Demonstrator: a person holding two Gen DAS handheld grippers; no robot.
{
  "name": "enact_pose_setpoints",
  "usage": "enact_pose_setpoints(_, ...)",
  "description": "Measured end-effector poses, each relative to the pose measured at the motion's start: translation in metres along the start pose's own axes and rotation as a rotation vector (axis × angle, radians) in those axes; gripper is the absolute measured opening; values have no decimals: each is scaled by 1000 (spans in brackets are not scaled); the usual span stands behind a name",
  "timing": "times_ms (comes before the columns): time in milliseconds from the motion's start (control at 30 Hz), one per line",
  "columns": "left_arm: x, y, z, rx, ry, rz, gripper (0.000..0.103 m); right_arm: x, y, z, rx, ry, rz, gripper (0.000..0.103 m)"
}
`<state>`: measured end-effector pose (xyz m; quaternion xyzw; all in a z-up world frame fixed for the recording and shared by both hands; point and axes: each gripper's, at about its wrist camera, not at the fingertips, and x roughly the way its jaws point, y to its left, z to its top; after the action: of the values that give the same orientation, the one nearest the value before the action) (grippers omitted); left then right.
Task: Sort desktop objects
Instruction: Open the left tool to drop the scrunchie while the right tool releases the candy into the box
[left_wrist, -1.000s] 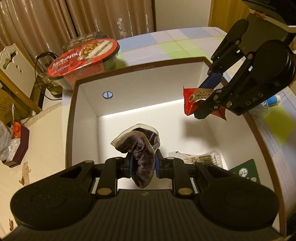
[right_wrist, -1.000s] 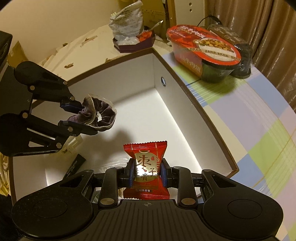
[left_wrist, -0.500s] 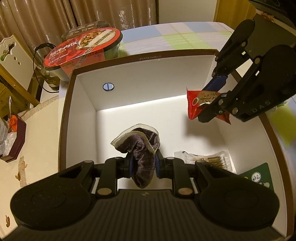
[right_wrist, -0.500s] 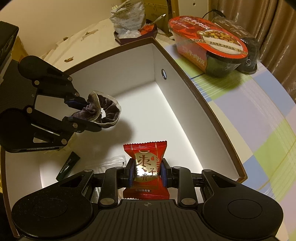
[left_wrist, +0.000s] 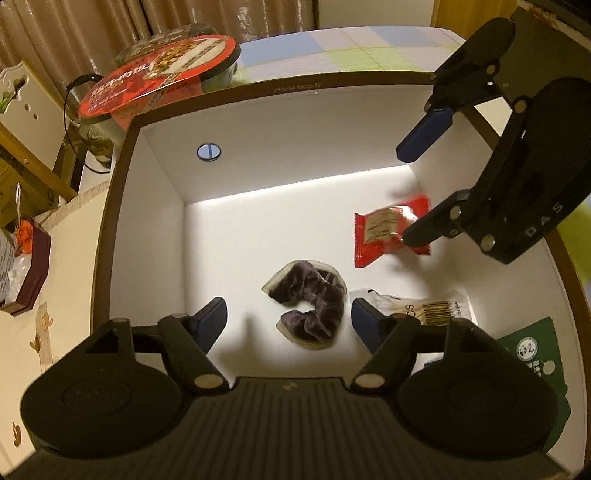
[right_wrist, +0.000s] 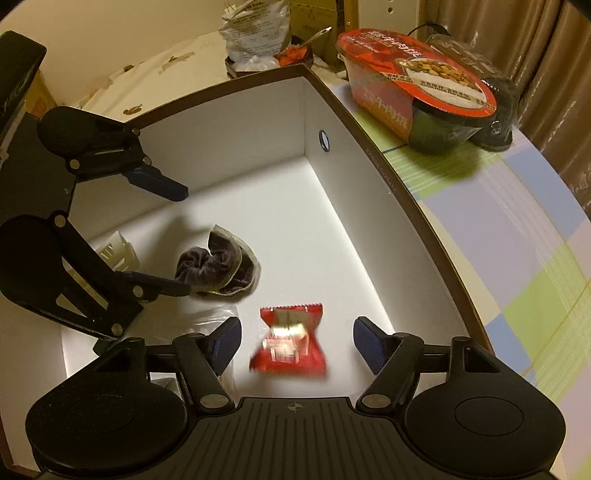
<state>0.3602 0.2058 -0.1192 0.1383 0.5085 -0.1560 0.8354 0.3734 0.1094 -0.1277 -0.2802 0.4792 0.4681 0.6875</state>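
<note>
Half a second earlier each claw gripped an item; both had since released. The left claw (left_wrist: 288, 317) stood wide, with one purple scrunchie (left_wrist: 308, 304) lying on the floor of the white box (left_wrist: 155, 206) between and just beyond its fingers. The right claw (right_wrist: 295, 341) stood wide, with one red snack packet (right_wrist: 290, 341), blurred, between its fingers inside the box. One red-lidded bowl (right_wrist: 417, 96) sat on the desk (right_wrist: 517, 236) beside the box.

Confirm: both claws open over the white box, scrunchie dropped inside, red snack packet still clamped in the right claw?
Not quite. The right claw is open and holds nothing; the right wrist view shows the red snack packet loose, blurred, between its spread fingers inside the white box. The rest holds: the left claw is open, and the scrunchie lies inside.
</note>
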Motion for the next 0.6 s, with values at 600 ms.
enact_pose_setpoints(600, -21, -1, 0, -43, -14, 20, 71, -10, 8, -3, -18, 2, -14, 70)
